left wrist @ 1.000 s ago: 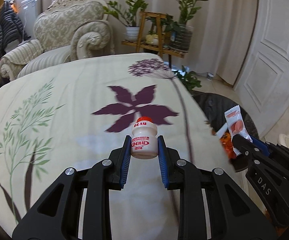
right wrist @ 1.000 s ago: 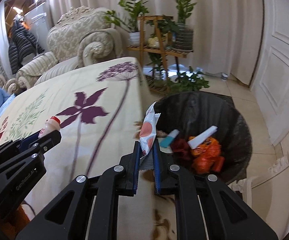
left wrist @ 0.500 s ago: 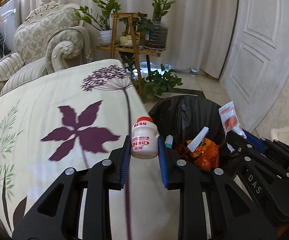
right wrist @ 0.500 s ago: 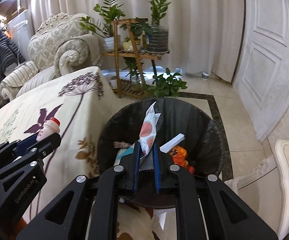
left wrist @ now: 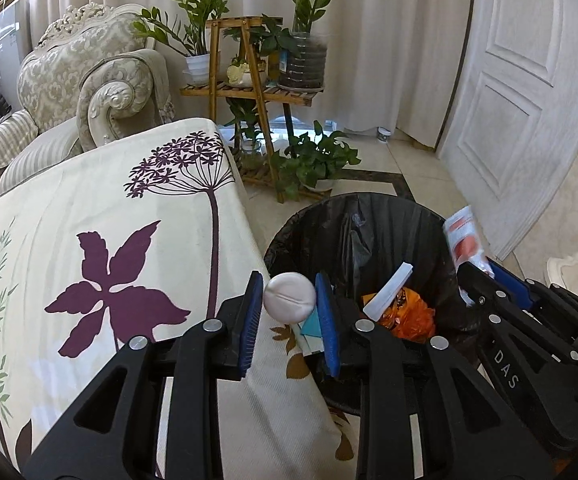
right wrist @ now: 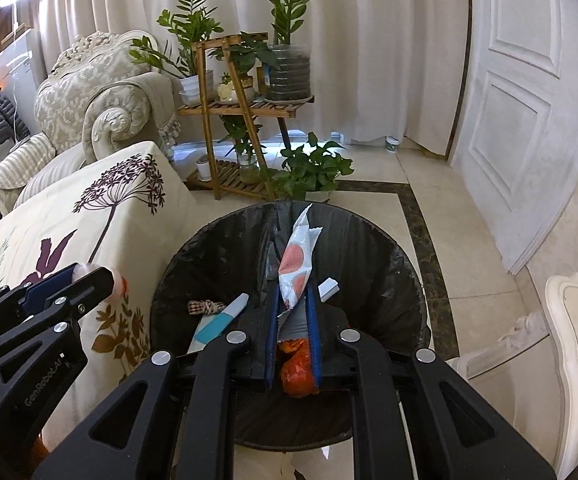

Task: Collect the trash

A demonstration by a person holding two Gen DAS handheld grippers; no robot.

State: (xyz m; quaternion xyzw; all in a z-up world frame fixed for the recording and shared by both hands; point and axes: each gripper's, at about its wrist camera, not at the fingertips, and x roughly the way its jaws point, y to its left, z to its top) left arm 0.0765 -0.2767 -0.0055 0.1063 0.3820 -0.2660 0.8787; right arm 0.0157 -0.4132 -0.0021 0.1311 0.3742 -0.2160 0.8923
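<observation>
Bottle (left wrist: 289,299), round white base showing, between left tool's (left wrist: 289,280) pads; hold unclear, perhaps loose

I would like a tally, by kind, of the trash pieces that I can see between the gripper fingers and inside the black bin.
Drink bottle: 1
Snack wrapper: 1
Orange bag: 1
White box: 1
Teal-and-white tube: 1
Checked cloth bow: 1
Total: 6
</observation>
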